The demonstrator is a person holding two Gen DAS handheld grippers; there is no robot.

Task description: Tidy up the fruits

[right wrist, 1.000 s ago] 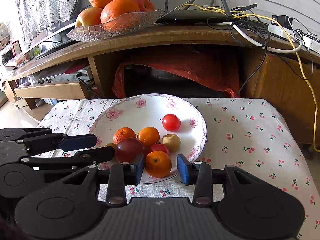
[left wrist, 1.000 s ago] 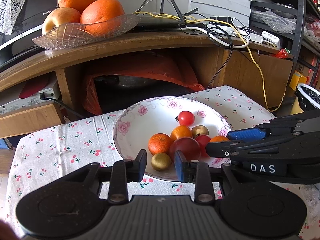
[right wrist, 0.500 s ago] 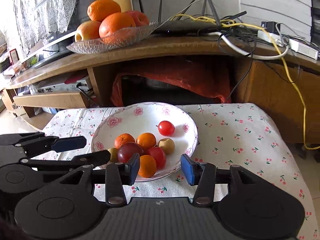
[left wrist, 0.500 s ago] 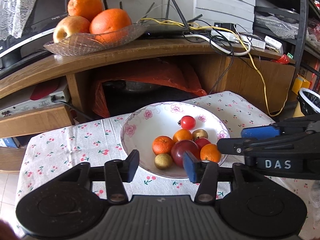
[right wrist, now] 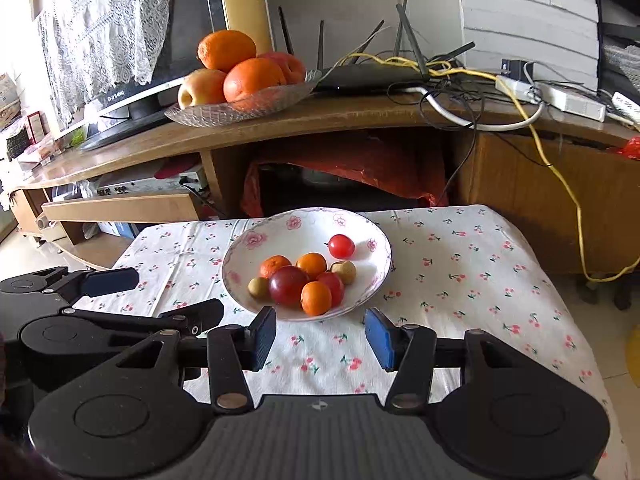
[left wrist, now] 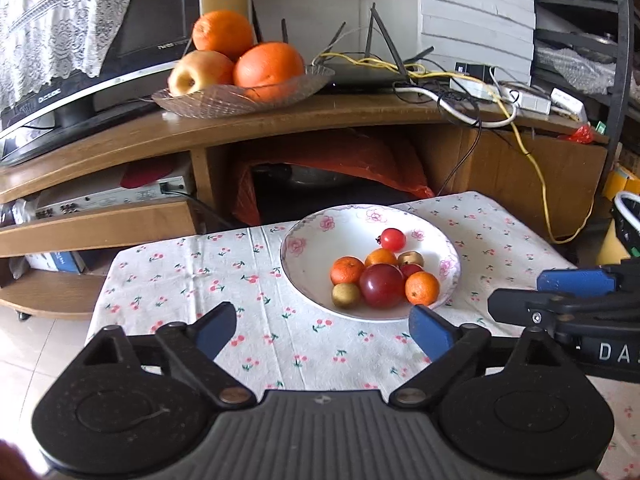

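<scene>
Ahead of both my tongs sits the plate point(left wrist: 316, 280) of fruit, on the cloth point(left wrist: 192, 276). My left tongs point(left wrist: 324, 326) gape wide, empty; my right tongs point(right wrist: 320, 338) stand open too, holding nothing. Round fruit shows no long axis; the tomato point(right wrist: 341, 246) turns its stem left. Only my right view shows the red apple point(right wrist: 286, 65) in the glass dish point(right wrist: 240, 109).

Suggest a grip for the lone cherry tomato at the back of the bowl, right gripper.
Take the cherry tomato across its round middle, coming down from above with the right gripper, which is open. It sits apart from the other fruit in the bowl, so there is probably room for a finger on each side. Its small stem points left, so avoid pinching there.
</scene>
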